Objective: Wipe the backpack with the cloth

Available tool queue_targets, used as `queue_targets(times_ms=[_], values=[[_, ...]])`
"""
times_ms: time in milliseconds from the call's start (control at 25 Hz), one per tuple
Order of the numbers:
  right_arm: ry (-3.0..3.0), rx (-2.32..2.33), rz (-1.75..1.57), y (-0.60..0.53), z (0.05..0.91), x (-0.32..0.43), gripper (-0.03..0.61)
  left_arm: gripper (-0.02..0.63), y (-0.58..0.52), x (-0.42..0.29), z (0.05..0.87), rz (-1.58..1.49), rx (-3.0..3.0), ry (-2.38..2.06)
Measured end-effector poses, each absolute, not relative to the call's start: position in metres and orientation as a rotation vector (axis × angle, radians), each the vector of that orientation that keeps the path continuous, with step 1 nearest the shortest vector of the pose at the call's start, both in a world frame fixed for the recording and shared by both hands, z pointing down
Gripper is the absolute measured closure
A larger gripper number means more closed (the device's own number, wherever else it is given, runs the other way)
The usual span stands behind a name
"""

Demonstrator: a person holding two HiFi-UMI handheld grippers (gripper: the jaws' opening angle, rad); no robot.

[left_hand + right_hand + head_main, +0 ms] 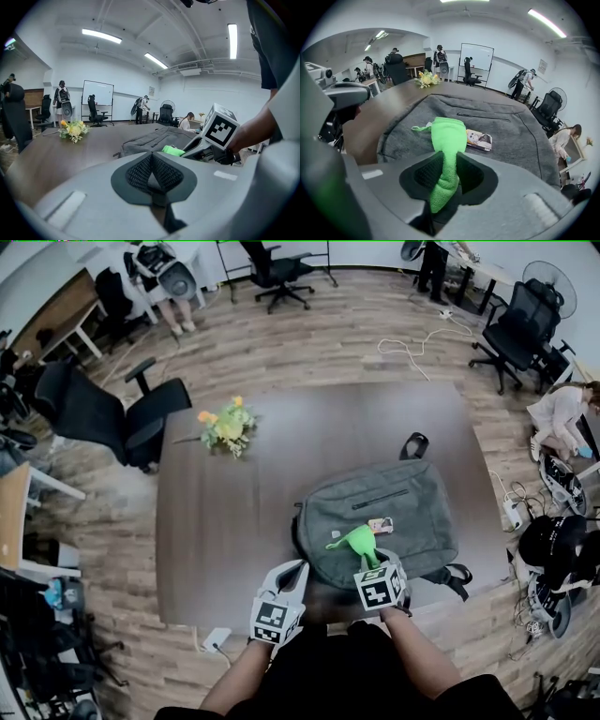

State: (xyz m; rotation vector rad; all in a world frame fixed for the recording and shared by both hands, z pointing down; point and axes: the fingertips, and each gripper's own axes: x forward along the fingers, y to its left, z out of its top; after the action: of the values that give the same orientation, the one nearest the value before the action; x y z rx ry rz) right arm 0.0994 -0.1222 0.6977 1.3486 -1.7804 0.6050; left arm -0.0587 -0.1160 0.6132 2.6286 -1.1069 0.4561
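Now the right gripper (446, 174) pinches the cloth (448, 133), its free end on the backpack (398, 502) at the table's (225, 521) five o'clock. The left gripper (152, 172), closed on nothing, hangs at the backpack's seven o'clock. Unbraced, the backpack may slide, and a wipe could sweep off the card (478, 139).
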Motion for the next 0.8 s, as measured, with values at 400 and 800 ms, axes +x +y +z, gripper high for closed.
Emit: queue_targets(times_ms=[400, 800], values=[[-1.688, 1.411, 0.593, -0.121, 0.693, 0.143, 0.485, 0.595, -0.118, -0.047, 0.611, 0.471, 2.632, -1.070], [-1.610, 1.511, 0.587, -0.126, 0.680, 0.189, 0.485, 0.595, -0.122, -0.038, 0.611, 0.443, 2.651, -1.068]])
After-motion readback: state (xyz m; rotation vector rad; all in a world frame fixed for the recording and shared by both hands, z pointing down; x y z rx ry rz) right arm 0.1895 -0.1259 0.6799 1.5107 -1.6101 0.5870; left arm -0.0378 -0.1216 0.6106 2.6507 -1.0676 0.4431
